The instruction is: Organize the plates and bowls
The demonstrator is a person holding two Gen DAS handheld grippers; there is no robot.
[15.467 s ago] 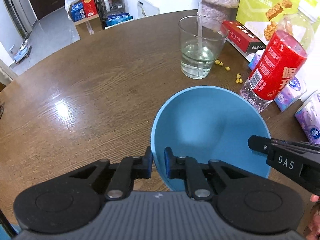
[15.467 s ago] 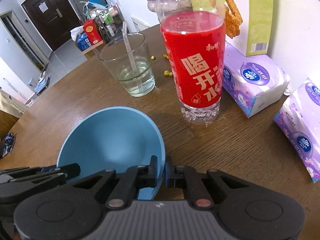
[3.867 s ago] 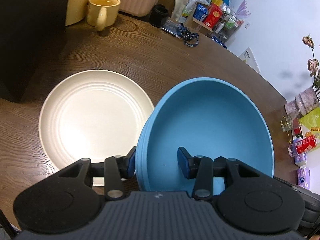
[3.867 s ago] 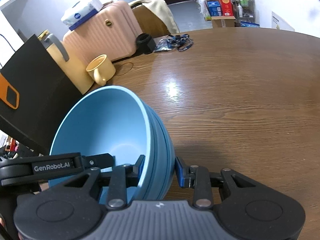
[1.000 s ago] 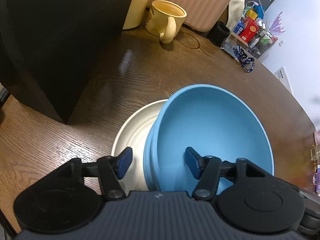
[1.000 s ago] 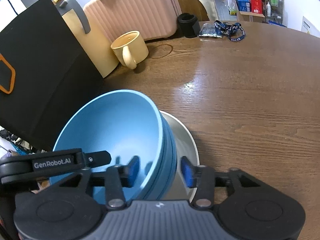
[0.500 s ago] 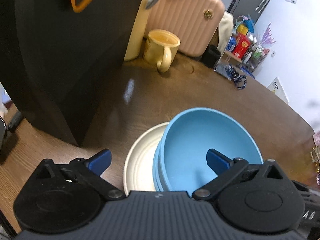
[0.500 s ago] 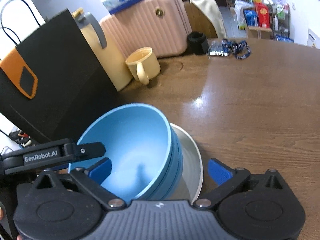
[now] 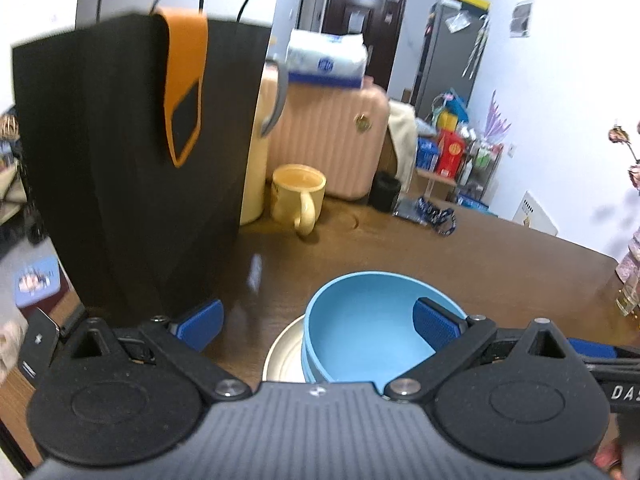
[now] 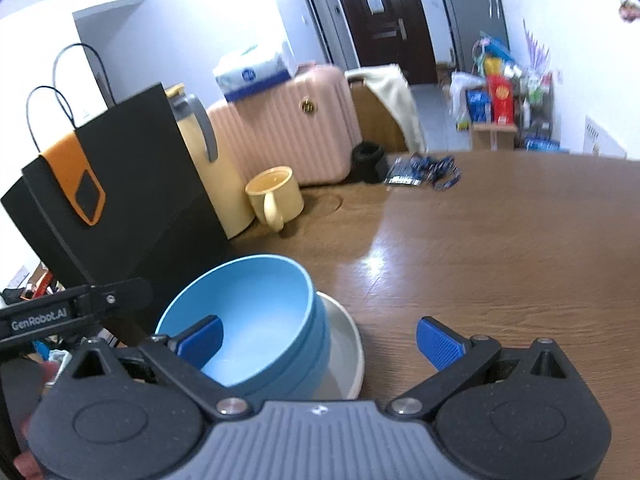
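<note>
Blue bowls: stacked on cream plate, tabletop.
Left hand-held gripper: just opened wide, holding nothing.
Right hand-held gripper: likewise, empty.
Advice: withdraw upward, avoiding the rims.

Matt blue bowls sit ahead of the tongs on a glossy cream plate, upon a glossy wood-grain table.

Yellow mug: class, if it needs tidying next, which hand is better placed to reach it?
Probably left: the left tool, open, faces the yellow mug almost straight ahead; from the right tool, also open, it sits leftward beyond the blue bowls.
</note>
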